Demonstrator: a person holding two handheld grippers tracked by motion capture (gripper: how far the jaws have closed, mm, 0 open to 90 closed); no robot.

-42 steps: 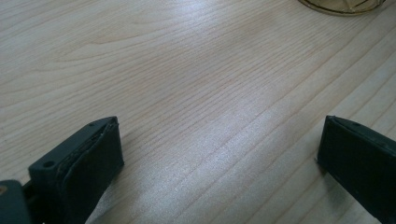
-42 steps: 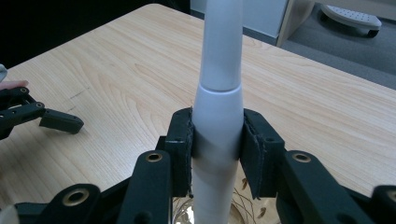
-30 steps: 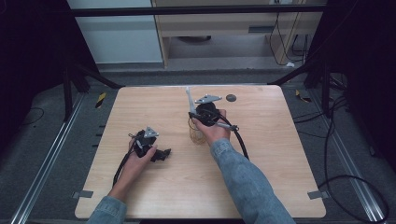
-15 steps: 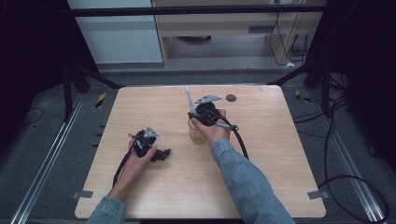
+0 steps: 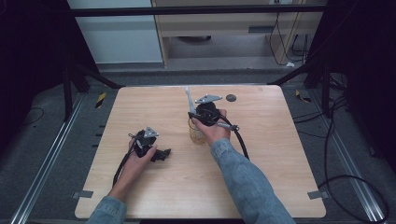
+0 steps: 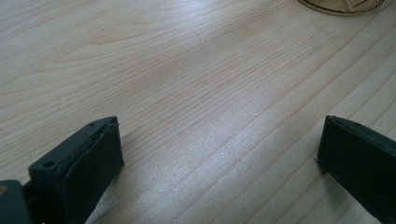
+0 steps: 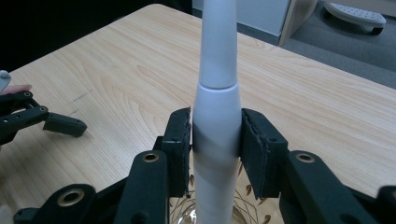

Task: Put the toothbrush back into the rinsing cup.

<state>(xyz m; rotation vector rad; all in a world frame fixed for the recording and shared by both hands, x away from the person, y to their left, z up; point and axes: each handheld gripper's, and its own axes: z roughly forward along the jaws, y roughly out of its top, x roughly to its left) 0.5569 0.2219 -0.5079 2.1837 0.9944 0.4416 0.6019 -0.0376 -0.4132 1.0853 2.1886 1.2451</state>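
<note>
Over glass (image 7: 210,212), right gripper (image 7: 215,140) clamps white toothbrush (image 7: 217,70)

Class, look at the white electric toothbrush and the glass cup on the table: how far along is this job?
Done: the right gripper has closed on the white toothbrush, its pads on the handle. In hand: the toothbrush stands upright with its lower end over or inside the glass cup; whether it rests on the bottom cannot be told. Left, probably: releasing it. The left gripper rests open on the table, holding nothing.
</note>
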